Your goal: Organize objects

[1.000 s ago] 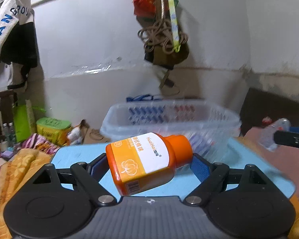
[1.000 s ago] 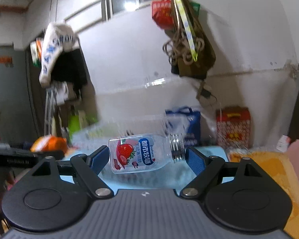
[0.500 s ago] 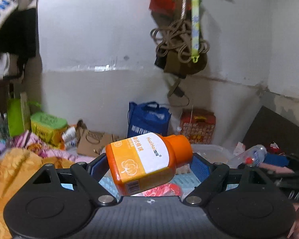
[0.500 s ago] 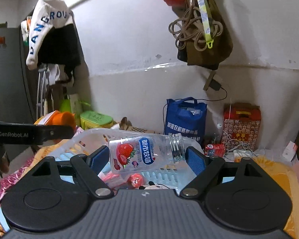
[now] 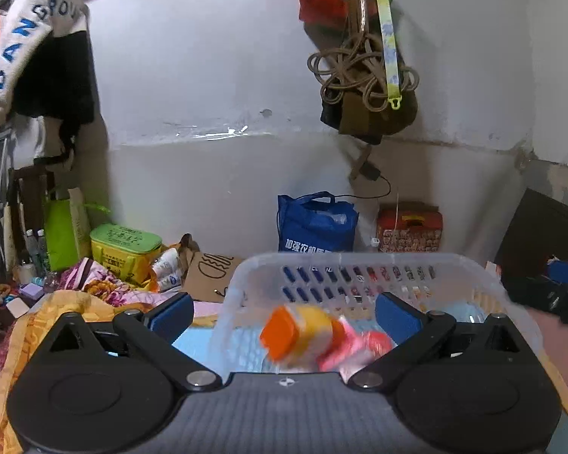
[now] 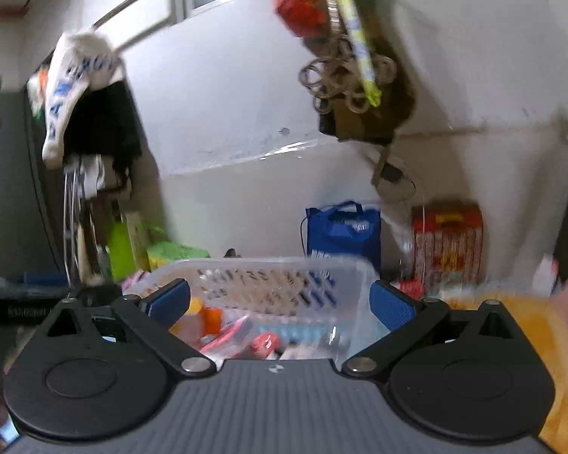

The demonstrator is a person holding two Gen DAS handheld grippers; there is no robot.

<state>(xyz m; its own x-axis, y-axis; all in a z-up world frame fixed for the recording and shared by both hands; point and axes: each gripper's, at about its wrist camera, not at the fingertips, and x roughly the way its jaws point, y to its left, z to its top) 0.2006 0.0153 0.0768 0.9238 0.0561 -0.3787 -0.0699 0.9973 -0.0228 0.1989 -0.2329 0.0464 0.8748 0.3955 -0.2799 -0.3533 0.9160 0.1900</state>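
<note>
My left gripper [image 5: 284, 316] hangs over the near end of a clear plastic basket [image 5: 359, 259], and its jaws are opening. An orange-capped orange and white bottle [image 5: 299, 335], blurred, is loose below the blue pads and touches neither; it is dropping into the basket beside pink and red packets [image 5: 363, 344]. My right gripper [image 6: 280, 302] is over the same basket [image 6: 276, 265] with its jaws opening and nothing between the pads. The orange bottle [image 6: 208, 317] shows inside. The clear strawberry bottle is too blurred among the contents to pick out.
The basket sits on a light blue mat [image 5: 197, 340] with an orange blanket [image 5: 38, 314] at the left. A blue bag [image 5: 314, 223] and a red box [image 5: 409, 227] stand by the white wall. A green tin [image 5: 125, 246] and clutter lie at the left.
Both grippers moved over the basket and opened. The orange bottle left the left jaws and is falling in. The clear strawberry bottle is gone from the right jaws.
</note>
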